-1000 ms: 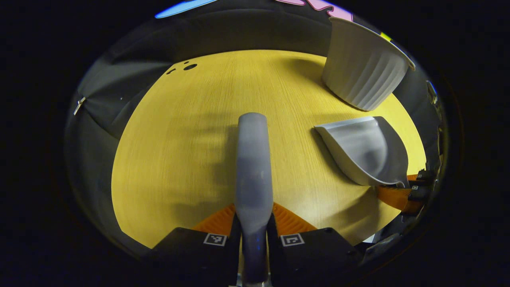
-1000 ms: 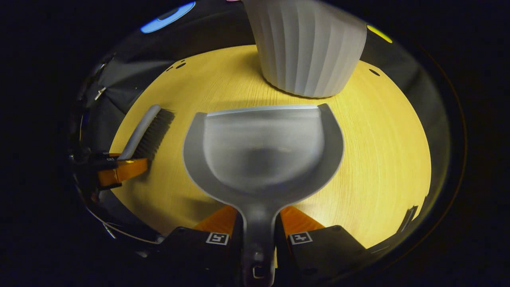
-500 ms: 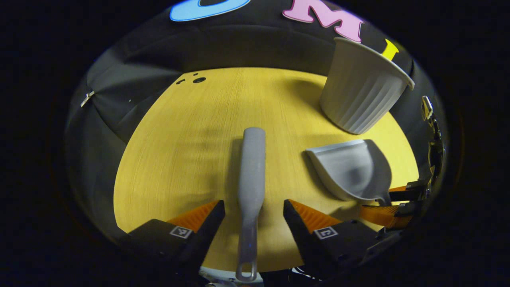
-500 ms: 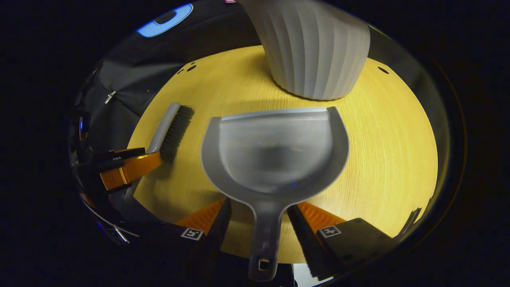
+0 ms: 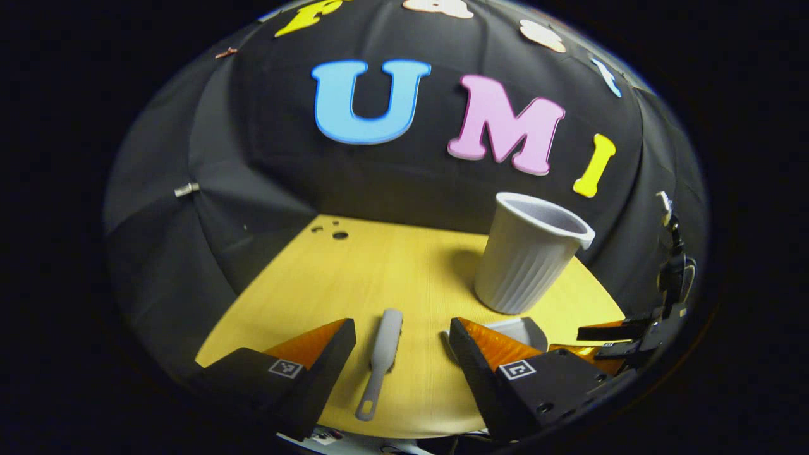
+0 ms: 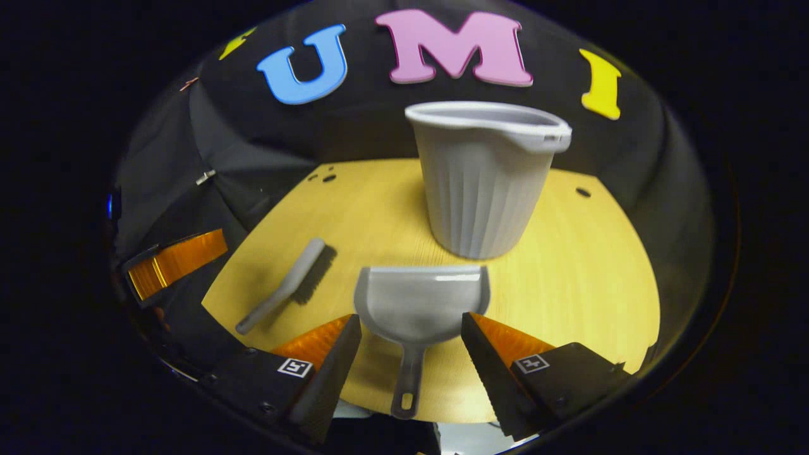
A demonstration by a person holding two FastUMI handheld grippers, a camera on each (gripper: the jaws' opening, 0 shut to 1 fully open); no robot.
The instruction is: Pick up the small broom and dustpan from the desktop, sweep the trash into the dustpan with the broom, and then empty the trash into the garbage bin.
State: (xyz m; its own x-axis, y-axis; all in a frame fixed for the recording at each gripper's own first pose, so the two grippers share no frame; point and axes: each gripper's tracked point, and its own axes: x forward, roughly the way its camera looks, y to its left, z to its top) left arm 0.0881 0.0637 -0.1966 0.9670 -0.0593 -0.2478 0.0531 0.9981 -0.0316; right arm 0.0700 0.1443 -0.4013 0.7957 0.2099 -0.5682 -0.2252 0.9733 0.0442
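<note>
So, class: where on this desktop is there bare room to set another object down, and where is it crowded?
Free: the desktop right of the garbage bin, and the stretch left of the broom toward the far holes. Crowded: the front middle, where dustpan sits before the bin.

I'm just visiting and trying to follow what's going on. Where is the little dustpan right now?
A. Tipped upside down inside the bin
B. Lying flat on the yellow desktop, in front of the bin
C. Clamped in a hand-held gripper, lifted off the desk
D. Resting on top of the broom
B: the grey dustpan lies on the yellow desktop just in front of the ribbed garbage bin, with the right hand-held gripper open around its handle, not touching.
</note>
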